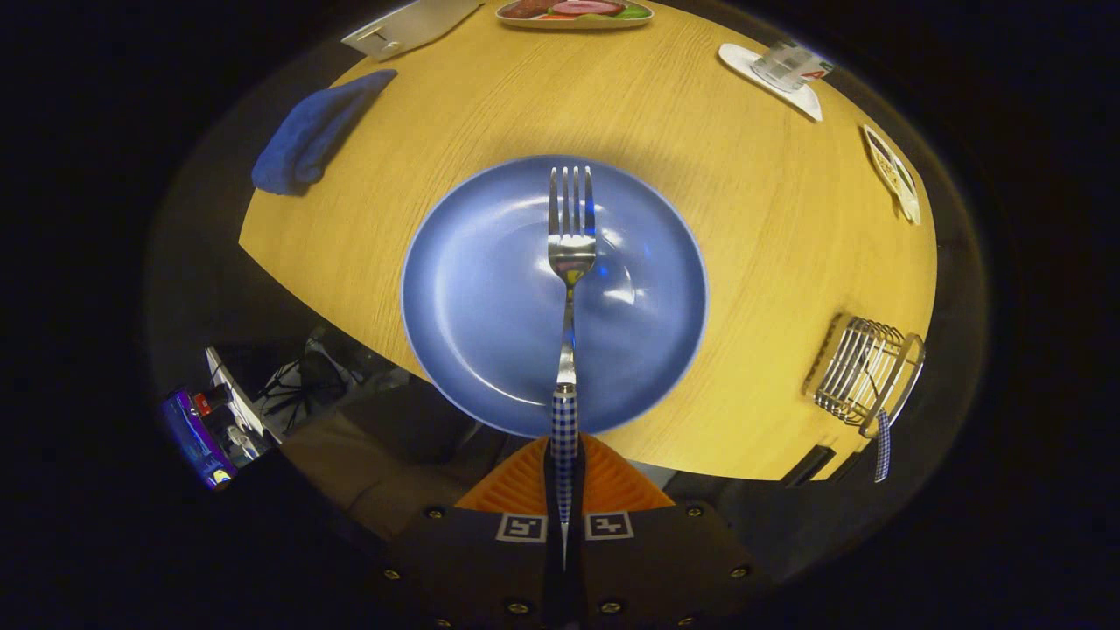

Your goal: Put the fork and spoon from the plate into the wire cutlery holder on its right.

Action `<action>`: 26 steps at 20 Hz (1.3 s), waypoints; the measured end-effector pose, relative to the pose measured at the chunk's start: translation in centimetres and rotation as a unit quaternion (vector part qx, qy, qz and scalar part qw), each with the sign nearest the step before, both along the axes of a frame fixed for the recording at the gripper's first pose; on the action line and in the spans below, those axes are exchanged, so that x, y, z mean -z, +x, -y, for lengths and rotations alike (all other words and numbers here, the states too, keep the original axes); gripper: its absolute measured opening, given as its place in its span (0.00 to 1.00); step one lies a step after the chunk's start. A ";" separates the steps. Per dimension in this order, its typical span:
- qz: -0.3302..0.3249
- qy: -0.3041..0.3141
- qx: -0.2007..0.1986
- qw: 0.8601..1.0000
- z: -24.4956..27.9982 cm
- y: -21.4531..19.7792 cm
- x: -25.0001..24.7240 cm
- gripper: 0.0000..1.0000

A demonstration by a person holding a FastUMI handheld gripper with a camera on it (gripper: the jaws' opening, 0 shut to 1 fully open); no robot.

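Note:
My gripper is shut on the checkered blue-and-white handle of a steel fork. The fork points straight ahead from the fingers, its tines hanging above the blue plate, which lies on the wooden table with nothing on it. The wire cutlery holder stands to the right of the plate near the table's edge. A checkered handle, like the fork's, sticks out of the holder; its other end is hidden inside.
A folded blue cloth lies beyond the plate on the left. Past the plate are a picture mat, a flat white item, a cup on a white coaster, and a small patterned dish further right. The table's edge runs close by the plate.

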State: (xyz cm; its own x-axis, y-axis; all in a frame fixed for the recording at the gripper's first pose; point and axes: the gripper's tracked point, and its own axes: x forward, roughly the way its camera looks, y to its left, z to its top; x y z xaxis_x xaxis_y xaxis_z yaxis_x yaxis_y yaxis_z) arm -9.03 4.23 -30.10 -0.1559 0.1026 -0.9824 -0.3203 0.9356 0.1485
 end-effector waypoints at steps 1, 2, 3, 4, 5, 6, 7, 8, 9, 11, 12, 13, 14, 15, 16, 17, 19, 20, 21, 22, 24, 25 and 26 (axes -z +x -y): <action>-0.002 0.004 0.010 1.000 0.5 -0.3 -0.6 0.01; -0.006 0.006 0.019 1.000 1.2 -0.5 -1.4 0.01; -0.006 0.008 0.026 1.000 2.1 -0.7 -1.9 0.02; -0.008 0.005 0.030 1.000 3.0 -0.8 -2.2 0.02; -0.010 0.003 0.033 0.999 4.0 -1.3 -2.6 0.02; -0.014 0.000 0.034 0.999 5.3 -1.7 -3.1 0.02; -0.018 -0.004 0.035 0.999 6.4 -2.3 -3.7 0.02; -0.022 -0.006 0.037 0.999 7.3 -2.6 -4.2 0.02; -0.027 -0.009 0.040 0.999 8.3 -3.0 -4.8 0.02; -0.031 -0.020 0.045 0.998 10.1 -3.7 -5.5 0.02; -0.033 -0.027 0.045 0.998 11.0 -4.0 -5.9 0.02; -0.034 -0.032 0.046 0.998 11.9 -4.3 -6.2 0.02; -0.037 -0.032 0.050 0.998 12.5 -4.4 -6.5 0.02; -0.041 -0.030 0.055 0.997 12.9 -4.6 -6.8 0.02; -0.045 -0.029 0.057 0.997 13.6 -4.8 -7.2 0.02; -0.050 -0.030 0.061 0.996 14.1 -5.0 -7.3 0.02; -0.060 -0.039 0.068 0.995 16.0 -5.4 -7.7 0.02; -0.064 -0.045 0.071 0.994 17.1 -5.4 -7.8 0.02; -0.071 -0.051 0.076 0.993 18.2 -5.5 -7.7 0.02; -0.075 -0.056 0.084 0.992 19.2 -5.4 -7.6 0.02; -0.082 -0.070 0.098 0.989 21.1 -4.5 -7.0 0.02; -0.086 -0.078 0.104 0.988 22.4 -4.5 -6.7 0.01; -0.093 -0.082 0.108 0.986 23.1 -4.2 -6.4 0.02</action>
State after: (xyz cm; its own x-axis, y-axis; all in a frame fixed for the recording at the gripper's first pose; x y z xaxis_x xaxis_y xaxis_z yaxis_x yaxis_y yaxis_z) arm -13.27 -18.85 -23.66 -0.3268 -0.0045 -0.9451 -0.0922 0.9954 0.0272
